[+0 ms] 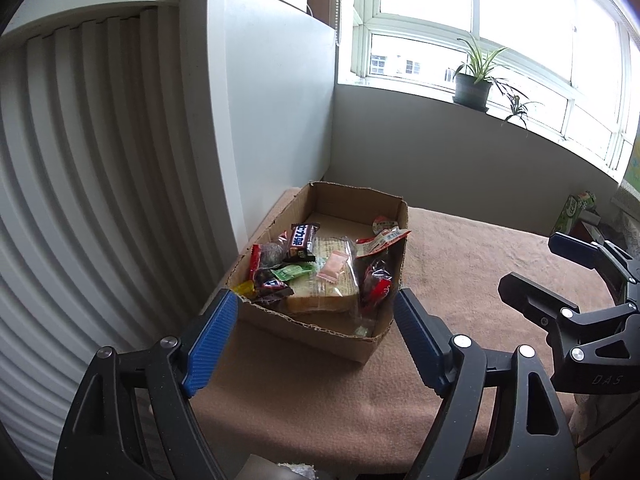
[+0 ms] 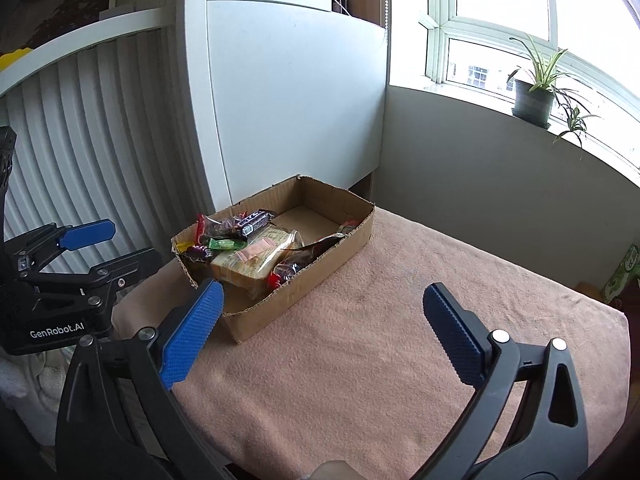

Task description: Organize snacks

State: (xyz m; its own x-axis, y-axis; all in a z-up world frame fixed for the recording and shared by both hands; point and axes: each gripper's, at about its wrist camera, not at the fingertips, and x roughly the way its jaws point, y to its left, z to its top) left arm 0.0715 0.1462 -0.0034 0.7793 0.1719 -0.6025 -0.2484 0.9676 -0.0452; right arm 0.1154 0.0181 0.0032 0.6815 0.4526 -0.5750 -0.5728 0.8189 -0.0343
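Centrally, pink blanket point(image 2: 360, 360) fills lower frames | cardboard box point(image 1: 362, 350) of snacks point(image 1: 320, 268) mid-frame, both views | left gripper point(image 1: 316, 340) spread wide, empty | right gripper point(image 2: 320, 332) released, empty | green carton point(image 1: 574, 210) clearer in left view, far right

Green carton point(image 2: 624, 276) far right of the right gripper point(image 2: 320, 336): cut off by frame edge; label print too blurred to read.
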